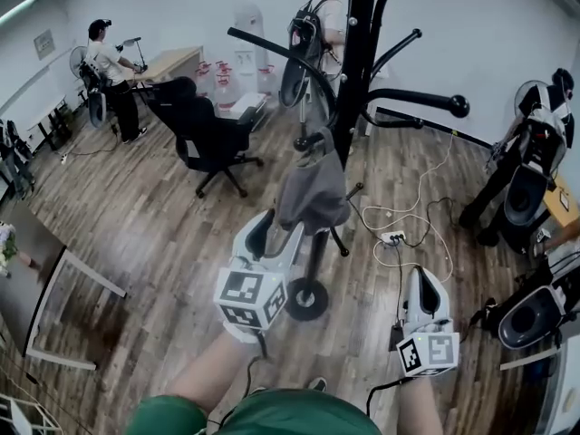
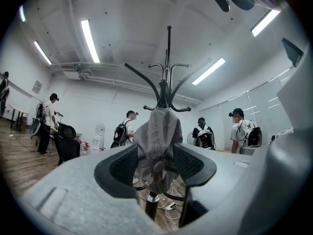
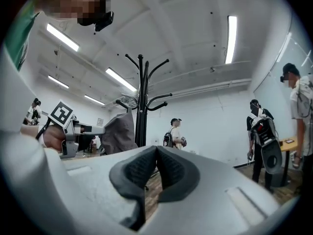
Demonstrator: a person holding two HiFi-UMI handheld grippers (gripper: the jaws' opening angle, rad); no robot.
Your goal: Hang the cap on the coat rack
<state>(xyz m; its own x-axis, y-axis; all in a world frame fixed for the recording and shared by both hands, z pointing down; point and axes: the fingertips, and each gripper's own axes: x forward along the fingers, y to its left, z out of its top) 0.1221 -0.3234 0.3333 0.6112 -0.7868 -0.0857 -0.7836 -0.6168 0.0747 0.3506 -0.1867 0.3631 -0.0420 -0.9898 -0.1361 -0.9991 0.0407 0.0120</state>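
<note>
**A:** Cap (image 1: 313,188), where is it at this moment?

**B:** On the coat rack (image 1: 355,80). The grey cloth drapes from one of the lower hooks, close against the black pole. Its long axis runs top to bottom.

**A:** Take it from the left, then. What about the left gripper?

**B:** The left gripper (image 1: 275,236) is held about level and points straight at the cap. Its jaws stand wide apart. In the left gripper view the cap hangs in the gap between them and fills most of it. The pads don't look pressed into the cloth, so I judge the hook is carrying the weight, not the gripper. The margin on either side is slim, though.

**A:** And over on the right?

**B:** The right gripper (image 1: 424,284) sits low at the right of the head view, well apart from the rack. Its jaws are closed together with nothing between them. In the right gripper view the cap and the left gripper lie off to its left, out of its line.

**A:** So what does the coming move turn on?

**B:** On the left gripper, which is much the nearer. The cap lies dead ahead of it, inside the open jaws. My guess is the hanging is as good as done. What remains is drawing straight back along the gripper's own line, so neither pad drags the fabric off the hook.
</note>
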